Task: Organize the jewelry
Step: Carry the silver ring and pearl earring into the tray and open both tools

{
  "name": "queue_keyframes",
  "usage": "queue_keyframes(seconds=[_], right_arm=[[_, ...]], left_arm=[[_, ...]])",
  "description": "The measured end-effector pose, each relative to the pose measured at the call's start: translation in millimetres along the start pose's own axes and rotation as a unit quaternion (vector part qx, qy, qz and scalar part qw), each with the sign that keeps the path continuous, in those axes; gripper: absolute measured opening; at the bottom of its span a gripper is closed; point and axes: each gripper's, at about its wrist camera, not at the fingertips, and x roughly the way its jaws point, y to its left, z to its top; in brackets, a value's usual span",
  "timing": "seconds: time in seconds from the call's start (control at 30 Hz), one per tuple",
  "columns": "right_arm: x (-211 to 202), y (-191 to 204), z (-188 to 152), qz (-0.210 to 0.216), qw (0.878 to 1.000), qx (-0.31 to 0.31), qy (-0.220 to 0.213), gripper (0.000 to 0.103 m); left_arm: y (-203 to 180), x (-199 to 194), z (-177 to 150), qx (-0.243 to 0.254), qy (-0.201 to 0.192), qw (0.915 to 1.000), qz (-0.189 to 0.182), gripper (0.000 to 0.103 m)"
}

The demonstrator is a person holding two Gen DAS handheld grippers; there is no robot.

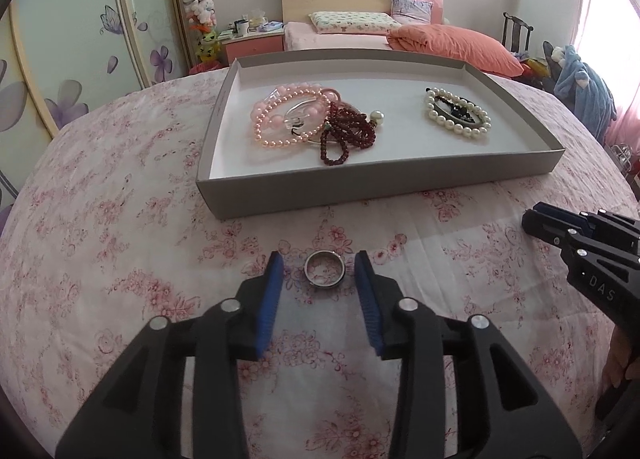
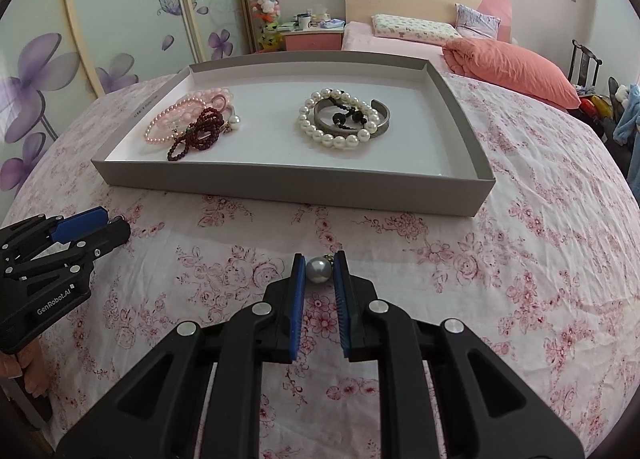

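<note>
Left claw (image 1: 319,273) open, blue pads either side of a silver ring (image 1: 324,269) lying flat on the flowered cloth (image 1: 120,259) of the table, not yet pinched. Right claw (image 2: 319,271) closed on a grey pearl bead (image 2: 319,270) with a small metal bit at its top, just above the cloth. Step in hand, by the look of it: picking up the last loose pieces. Next for the left: close on the ring's rim without sliding it. Beyond, a shallow grey tray (image 2: 280,187): pink bead bracelets (image 1: 280,115) and dark red beads (image 1: 348,131) heaped at left, white pearl bracelet (image 2: 340,119) around a metal cuff (image 2: 382,113) at right.
</note>
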Motion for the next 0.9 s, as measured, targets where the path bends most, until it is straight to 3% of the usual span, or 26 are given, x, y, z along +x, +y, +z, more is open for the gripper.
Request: queue_keyframes(seconds=[0.4,0.63,0.9], right_arm=[[0.1,-0.2,0.0,0.002,1.0,0.002,0.0,0.016],[0.1,0.0,0.2,0.002,1.0,0.002,0.0,0.016],[-0.2,-0.3,0.1,0.003,1.0,0.003,0.001,0.016]], left_arm=[[-1.0,0.1,-0.1,0.0,0.0,1.0,-0.001,0.039],[-1.0,-1.3,-0.9,-0.006,-0.002,1.0,0.0,0.024],[-2.6,-1.8,-1.0,-0.006,-0.002,1.0,0.002,0.022]])
